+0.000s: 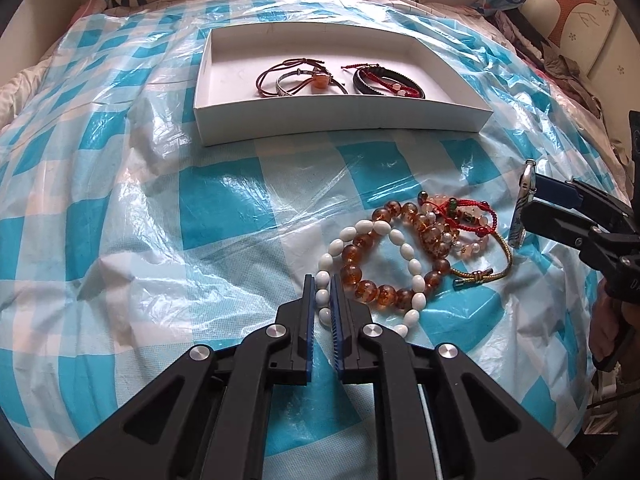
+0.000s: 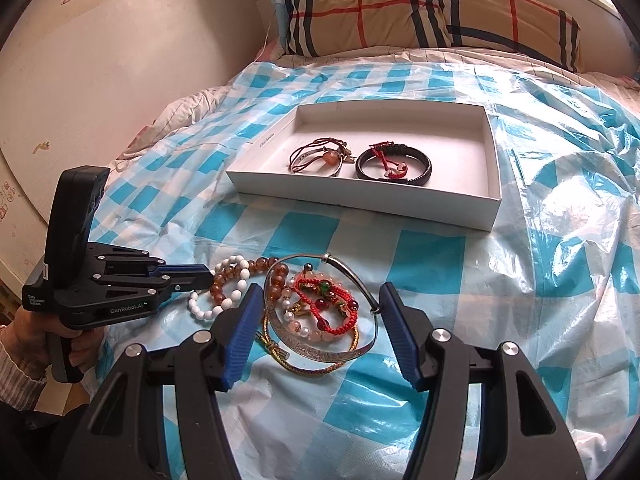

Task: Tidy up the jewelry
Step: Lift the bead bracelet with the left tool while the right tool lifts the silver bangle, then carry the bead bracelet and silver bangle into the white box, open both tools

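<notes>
A white box [image 1: 340, 120] [image 2: 360, 196] holds several bracelets, among them a black band [image 1: 386, 80] [image 2: 394, 164]. A pile of loose bracelets lies on the checked sheet in front of it: a white bead bracelet [image 1: 404, 248] [image 2: 224, 300], an amber bead bracelet [image 1: 360, 276] [image 2: 240, 272], red cord bracelets [image 1: 468, 212] [image 2: 328, 300], a gold cord [image 1: 496, 268] [image 2: 320, 368]. My left gripper [image 1: 321, 294] [image 2: 200, 276] is shut on the white bead bracelet. My right gripper [image 2: 316, 308] [image 1: 528, 196] holds a silver bangle [image 2: 320, 320] [image 1: 522, 208] spanning its wide fingers, above the pile.
A blue-and-white checked plastic sheet [image 1: 160, 220] [image 2: 540, 280] covers the bed. A plaid pillow [image 2: 420, 12] lies behind the box. A wall [image 2: 100, 80] stands at the left of the bed, with clutter [image 1: 560, 60] at the right.
</notes>
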`<state>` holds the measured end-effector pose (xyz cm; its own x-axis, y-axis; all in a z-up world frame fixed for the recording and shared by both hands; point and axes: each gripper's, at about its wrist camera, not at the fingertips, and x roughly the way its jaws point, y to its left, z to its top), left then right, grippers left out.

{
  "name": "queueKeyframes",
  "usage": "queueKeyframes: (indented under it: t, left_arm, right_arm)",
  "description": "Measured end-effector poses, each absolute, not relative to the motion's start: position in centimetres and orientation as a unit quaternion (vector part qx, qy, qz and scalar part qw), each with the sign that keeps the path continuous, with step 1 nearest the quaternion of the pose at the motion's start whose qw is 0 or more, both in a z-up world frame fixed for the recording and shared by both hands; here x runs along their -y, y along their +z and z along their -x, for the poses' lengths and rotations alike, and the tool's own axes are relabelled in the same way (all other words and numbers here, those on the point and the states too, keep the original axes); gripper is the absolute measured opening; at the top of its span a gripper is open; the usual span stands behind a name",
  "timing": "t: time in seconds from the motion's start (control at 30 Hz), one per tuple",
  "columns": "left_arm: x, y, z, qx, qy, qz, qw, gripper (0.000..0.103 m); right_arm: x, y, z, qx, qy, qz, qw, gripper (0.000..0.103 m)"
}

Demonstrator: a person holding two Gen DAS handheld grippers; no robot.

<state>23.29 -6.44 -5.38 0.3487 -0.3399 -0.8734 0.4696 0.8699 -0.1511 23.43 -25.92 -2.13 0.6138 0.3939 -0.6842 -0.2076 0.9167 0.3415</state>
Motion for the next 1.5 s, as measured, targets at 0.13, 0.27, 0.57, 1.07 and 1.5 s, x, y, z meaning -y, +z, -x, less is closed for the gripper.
queueKeyframes:
  t: [0.13,0.27,0.57,1.07,1.5]
  left_arm:
    - [7.2,-5.8,-23.0,-0.511,-0.242,-0.096,0.82,0.009]
    - [7.1,-5.3,-22.8,-0.506,-0.25,-0.089,0.82,0.007]
    - [6.1,-0.5,-22.2,-0.462,-0.293,-0.005,0.837,0.007]
    - [8.5,4.9,-23.6,-0.404,-0.332,0.024,0.852,0.007]
    - [11.4,5.1,-26.4,-0.387,-0.33,-0.005,0.861,0.007]
  right_arm:
    - [26.0,-2.2,-23.4,-0.405,0.169,-0.115,0.891,0.058]
    - [26.0,-1.8,-23.2,-0.399,0.168,-0.116,0.894,0.058]
    - [26.7,-0.5,-22.9,-0.38,0.159,-0.115,0.904,0.058]
    - [26.8,1.5,-24.6,-0.346,0.16,-0.107,0.918,0.058]
    - [27.8,1.9,-28.2,-0.331,0.151,-0.089,0.927,0.058]
